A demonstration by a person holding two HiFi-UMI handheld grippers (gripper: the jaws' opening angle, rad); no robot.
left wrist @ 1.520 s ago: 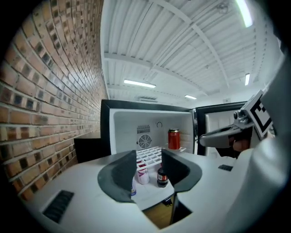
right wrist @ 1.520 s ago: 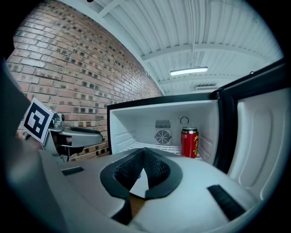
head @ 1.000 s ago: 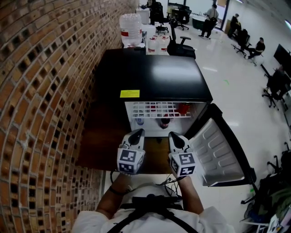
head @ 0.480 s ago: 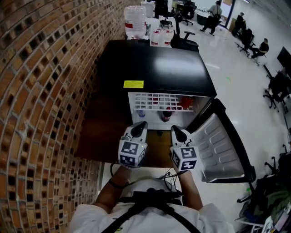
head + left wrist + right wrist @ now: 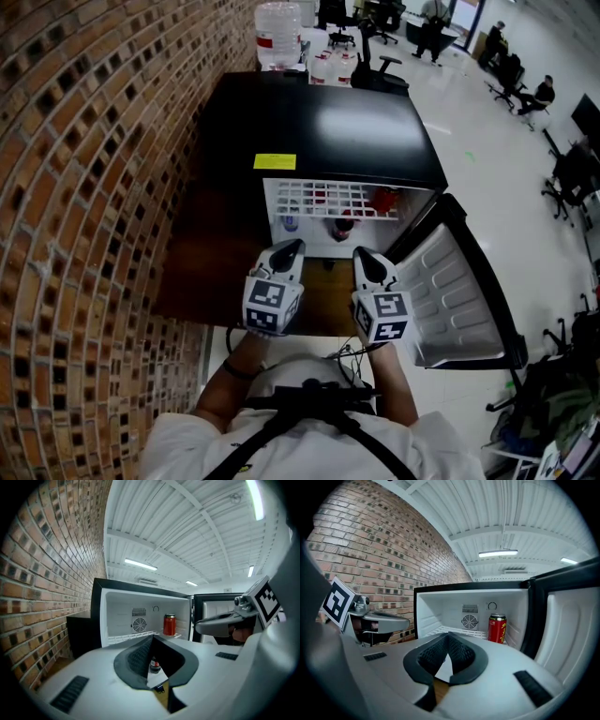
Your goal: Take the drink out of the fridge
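Observation:
A black mini fridge stands open against the brick wall. On the right of its white wire shelf stands a red drink can, also seen as the red can and the red can. Below the shelf a dark bottle stands upright; this bottle shows past the left jaws. My left gripper and right gripper hover side by side in front of the opening, short of it. Both are shut and hold nothing.
The fridge door swings open to the right, beside my right gripper. A brick wall runs along the left. A water jug and an office chair stand behind the fridge. People sit at the far right.
Both grippers stay where they were, shut and empty. Only the head view has shifted slightly.

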